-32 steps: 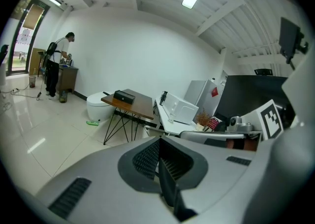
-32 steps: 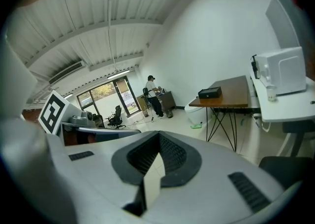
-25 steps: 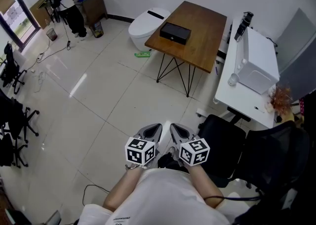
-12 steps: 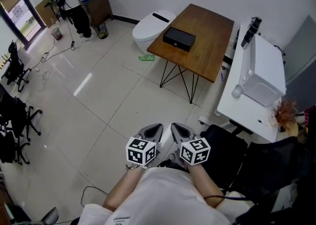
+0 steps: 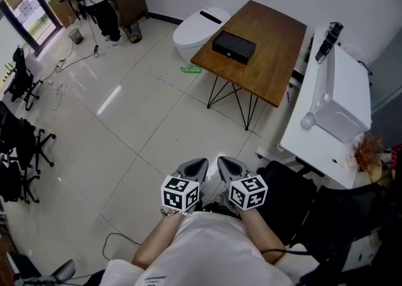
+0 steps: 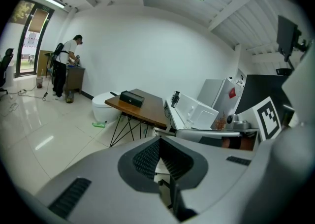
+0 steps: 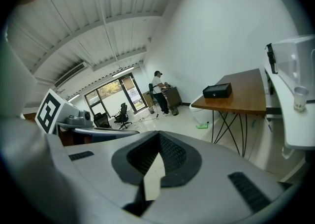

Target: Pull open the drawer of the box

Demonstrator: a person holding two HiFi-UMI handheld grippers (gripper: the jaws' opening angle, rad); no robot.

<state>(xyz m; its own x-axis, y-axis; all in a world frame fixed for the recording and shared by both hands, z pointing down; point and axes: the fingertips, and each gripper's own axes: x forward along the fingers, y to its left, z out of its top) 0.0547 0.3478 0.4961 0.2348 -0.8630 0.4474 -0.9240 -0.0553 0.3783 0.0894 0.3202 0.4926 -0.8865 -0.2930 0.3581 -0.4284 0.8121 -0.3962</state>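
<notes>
Head view, looking steeply down: two grippers held side by side close to the person's body. The left gripper [image 5: 193, 166] and right gripper [image 5: 230, 166] almost touch, each with its marker cube on top. In the left gripper view and the right gripper view, each pair of jaws is pressed together with nothing between them.

Just right of the grippers stands a black chair [image 5: 286, 190], close beside them. A thin cable [image 5: 119, 239] lies on the floor [image 5: 125, 127] near left.

Ahead and to the left the pale tiled floor is wide and open, right up to the table. More black chairs [image 5: 19, 153] line its left edge.

Farther ahead, slightly right, stands a wooden table [image 5: 273, 58] on thin black legs. The box [image 5: 233, 46] sits near the table's left edge, well apart from both grippers. It is black and looks closed.

A white toilet [image 5: 201, 27] stands just left of the table. A white desk [image 5: 323, 124] runs along the table's right side with a narrow gap between them.

At the far left corner a person [image 5: 108, 11] stands at a dark cabinet [image 5: 129, 2].
</notes>
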